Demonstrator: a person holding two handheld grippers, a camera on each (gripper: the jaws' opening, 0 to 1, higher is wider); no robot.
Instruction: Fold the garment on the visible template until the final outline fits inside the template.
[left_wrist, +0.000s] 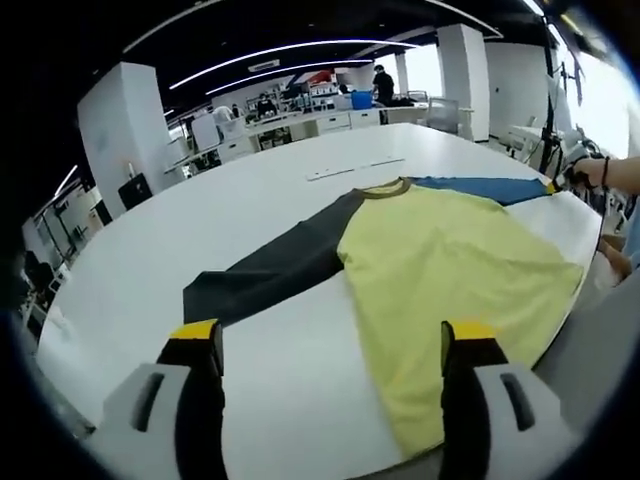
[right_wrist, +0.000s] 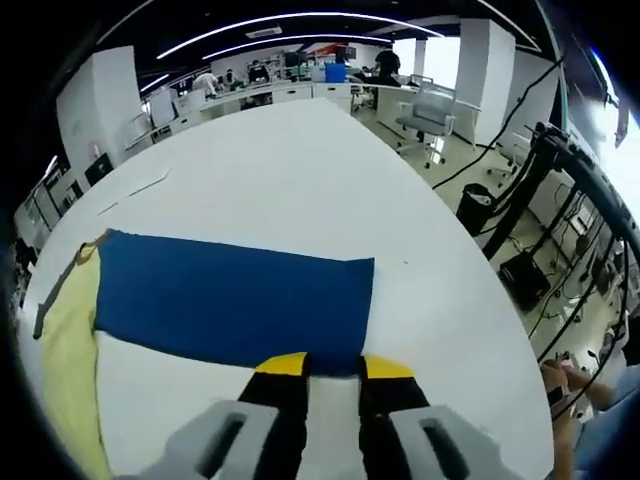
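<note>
The garment (left_wrist: 440, 270), a yellow shirt with one dark grey sleeve (left_wrist: 270, 270) and one blue sleeve (right_wrist: 230, 300), lies spread flat on the white desk (left_wrist: 150, 260), its hem near the desk's edge. In the left gripper view the left gripper (left_wrist: 330, 345) hangs above the shirt's lower part with its jaws wide apart and nothing between them. In the right gripper view the right gripper (right_wrist: 333, 368) sits at the blue sleeve's cuff edge, its jaws a narrow gap apart; whether they pinch the cloth I cannot tell.

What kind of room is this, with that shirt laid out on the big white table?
Probably an open-plan lab or workshop. Past the white table and shirt stand long workbenches crowded with equipment, under strip ceiling lights, with cables trailing across the floor.
</note>
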